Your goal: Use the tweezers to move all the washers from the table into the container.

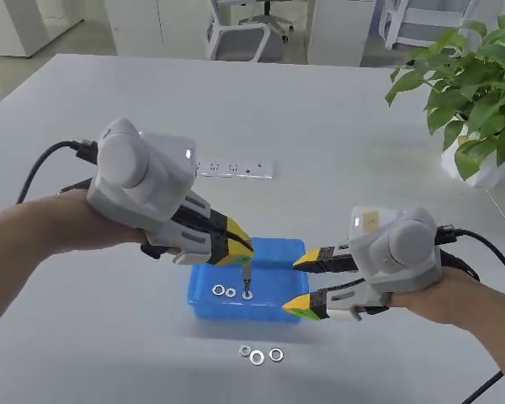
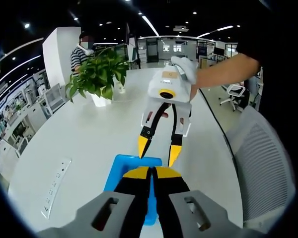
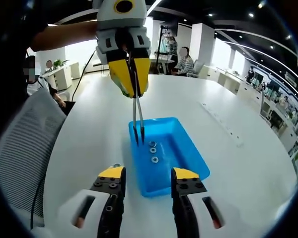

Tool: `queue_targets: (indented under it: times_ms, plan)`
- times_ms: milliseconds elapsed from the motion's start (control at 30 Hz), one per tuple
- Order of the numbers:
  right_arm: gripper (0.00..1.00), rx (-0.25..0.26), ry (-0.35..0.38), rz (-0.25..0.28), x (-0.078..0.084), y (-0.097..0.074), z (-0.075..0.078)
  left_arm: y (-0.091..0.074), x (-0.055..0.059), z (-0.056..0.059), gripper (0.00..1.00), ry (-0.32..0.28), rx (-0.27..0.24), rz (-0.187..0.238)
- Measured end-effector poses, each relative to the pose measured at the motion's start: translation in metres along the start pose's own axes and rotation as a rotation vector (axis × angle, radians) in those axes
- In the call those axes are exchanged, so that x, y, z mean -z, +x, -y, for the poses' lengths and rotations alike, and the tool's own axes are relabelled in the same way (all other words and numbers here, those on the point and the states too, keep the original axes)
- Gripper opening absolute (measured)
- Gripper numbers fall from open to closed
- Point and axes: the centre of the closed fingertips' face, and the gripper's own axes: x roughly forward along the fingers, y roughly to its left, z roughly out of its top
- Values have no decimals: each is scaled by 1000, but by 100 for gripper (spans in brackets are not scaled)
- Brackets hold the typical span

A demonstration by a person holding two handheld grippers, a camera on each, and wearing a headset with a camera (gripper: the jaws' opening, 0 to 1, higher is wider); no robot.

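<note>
Our left gripper clenches its jaws on the tweezers, their tips down in the blue container beside three washers. Our right gripper waits just ahead of that container, jaws released. Three loose washers lie on the worktop, outside both jaws.

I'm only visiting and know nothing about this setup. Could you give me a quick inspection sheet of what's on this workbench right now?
Surface: white table.
Job's things: blue container holds three washers; three loose washers lie on the table in front of it; tweezers reach tips-down into the container.
Clutter: a power strip lies behind the container.
Grippers: left gripper shut on the tweezers; right gripper open, beside the container.
Cables: a black cable trails from each gripper.
Surroundings: potted plant at the table's edge; office chairs beyond it.
</note>
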Motion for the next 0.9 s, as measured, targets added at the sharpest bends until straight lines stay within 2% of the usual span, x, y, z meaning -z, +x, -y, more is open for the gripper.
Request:
queue_targets:
  times_ms: [367,667,900]
  plan:
    - [46,20,20,-11,11,-11,-10,0,3,15,6,15,28,-6]
    - [56,24,42,-39,24,-15,-22,4,11,28,6,16,49,-11]
    - [64,33,64,-43,28,-18,-26,7,17,35,6,13,60,-14]
